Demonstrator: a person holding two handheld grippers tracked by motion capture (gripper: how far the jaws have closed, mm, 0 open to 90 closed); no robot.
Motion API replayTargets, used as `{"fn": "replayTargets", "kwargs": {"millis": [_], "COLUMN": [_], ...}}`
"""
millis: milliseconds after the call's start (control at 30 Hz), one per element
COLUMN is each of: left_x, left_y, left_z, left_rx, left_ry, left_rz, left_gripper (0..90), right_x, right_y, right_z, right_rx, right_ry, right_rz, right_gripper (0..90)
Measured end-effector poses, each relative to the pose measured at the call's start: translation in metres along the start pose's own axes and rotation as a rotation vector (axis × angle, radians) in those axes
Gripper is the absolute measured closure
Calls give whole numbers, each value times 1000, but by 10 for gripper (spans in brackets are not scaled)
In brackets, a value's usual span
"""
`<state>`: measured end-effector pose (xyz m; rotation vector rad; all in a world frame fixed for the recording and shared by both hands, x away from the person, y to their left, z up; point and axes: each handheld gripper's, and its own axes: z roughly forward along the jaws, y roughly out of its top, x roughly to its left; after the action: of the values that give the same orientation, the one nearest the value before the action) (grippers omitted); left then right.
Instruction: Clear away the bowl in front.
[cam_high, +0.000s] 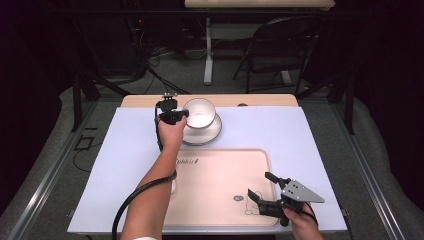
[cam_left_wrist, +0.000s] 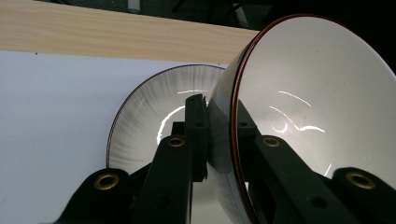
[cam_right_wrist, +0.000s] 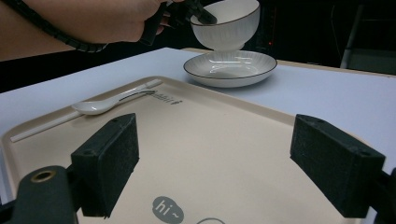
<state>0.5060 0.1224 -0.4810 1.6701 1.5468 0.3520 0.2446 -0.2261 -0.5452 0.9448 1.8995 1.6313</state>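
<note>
The left tool (cam_left_wrist: 219, 135) is clamped on the rim of a bowl (cam_left_wrist: 317, 102), one black jaw inside the rim and the other against the outer wall. The bowl is round, glossy white inside with a thin dark-red edge and fine ribbing on the outside. It hangs tilted in the air just above a shallow plate (cam_right_wrist: 229, 68), clear of it in the right gripper view. The plate is round, white and shiny, with a dark rim line and faint radial streaks, and it sits on the white sheet covering the bench (cam_high: 325, 135).

The right tool (cam_right_wrist: 229, 172) hovers over a tray (cam_high: 220, 190) with its two foam-padded jaws spread wide and nothing between them. The tray is a beige rounded rectangle, smooth and matte, printed with a small "hi~" mark. Inside it, along one edge, lie one white glossy spoon (cam_right_wrist: 109, 102) and one thin white stick (cam_right_wrist: 46, 125).

Counted: one bowl, one plate, one tray, one spoon.
</note>
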Motion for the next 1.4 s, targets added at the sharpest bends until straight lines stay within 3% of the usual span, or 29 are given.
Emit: {"fn": "replayTargets", "kwargs": {"millis": [367, 633, 833, 1400], "left_x": [0, -3, -9, -66], "left_y": [10, 13, 14, -2], "left_z": [-22, -32, -38, -35], "left_rx": [-32, -30, -25, 42], "left_ry": [-16, -24, -55, -224], "left_rz": [15, 32, 52, 155], "left_gripper": [822, 822, 821, 821], "right_x": [0, 0, 0, 0], "right_y": [0, 0, 0, 0], "right_z": [0, 0, 0, 0], "right_rx": [2, 3, 3, 2], "right_ry": [-1, 0, -1, 1], "right_rz": [0, -1, -2, -1], "right_gripper": [147, 147, 147, 147]}}
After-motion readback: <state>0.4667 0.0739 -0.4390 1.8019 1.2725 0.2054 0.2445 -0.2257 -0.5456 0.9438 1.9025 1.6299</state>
